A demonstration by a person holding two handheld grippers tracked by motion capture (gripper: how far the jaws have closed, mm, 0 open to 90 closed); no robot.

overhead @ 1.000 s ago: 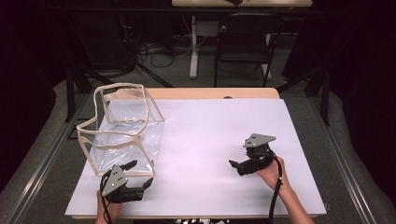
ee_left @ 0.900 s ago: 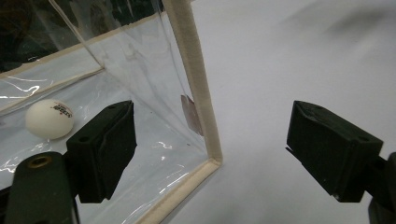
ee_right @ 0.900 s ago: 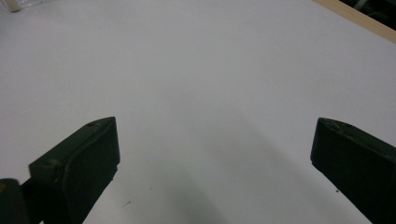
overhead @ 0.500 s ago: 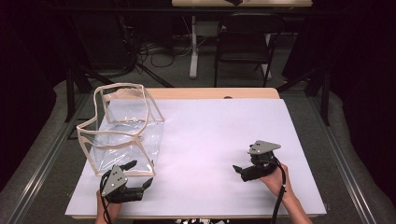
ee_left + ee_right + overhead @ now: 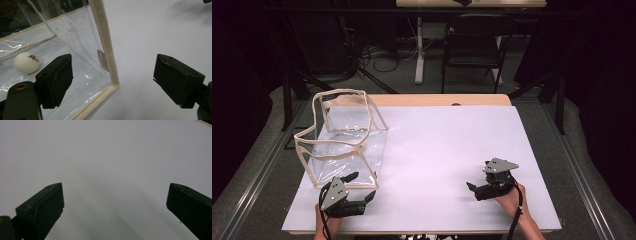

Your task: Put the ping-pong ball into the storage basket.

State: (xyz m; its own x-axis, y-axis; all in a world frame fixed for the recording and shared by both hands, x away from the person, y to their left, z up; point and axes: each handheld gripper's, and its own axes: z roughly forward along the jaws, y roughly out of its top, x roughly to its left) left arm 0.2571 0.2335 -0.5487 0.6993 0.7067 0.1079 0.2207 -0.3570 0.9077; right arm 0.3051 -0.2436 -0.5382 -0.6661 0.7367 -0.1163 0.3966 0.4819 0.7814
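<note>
Clear plastic bag (image 5: 75,37), its corner between the left claw's (image 5: 112,80) spread jaws, untouched.

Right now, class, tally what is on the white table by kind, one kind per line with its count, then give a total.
Clear bag with cream trim: 1
White ball, inside the bag: 1
Hand-held gripper: 2, the left hand-held gripper open at the bag's near corner, the right hand-held gripper open above the bare white table
Total: 4
</note>
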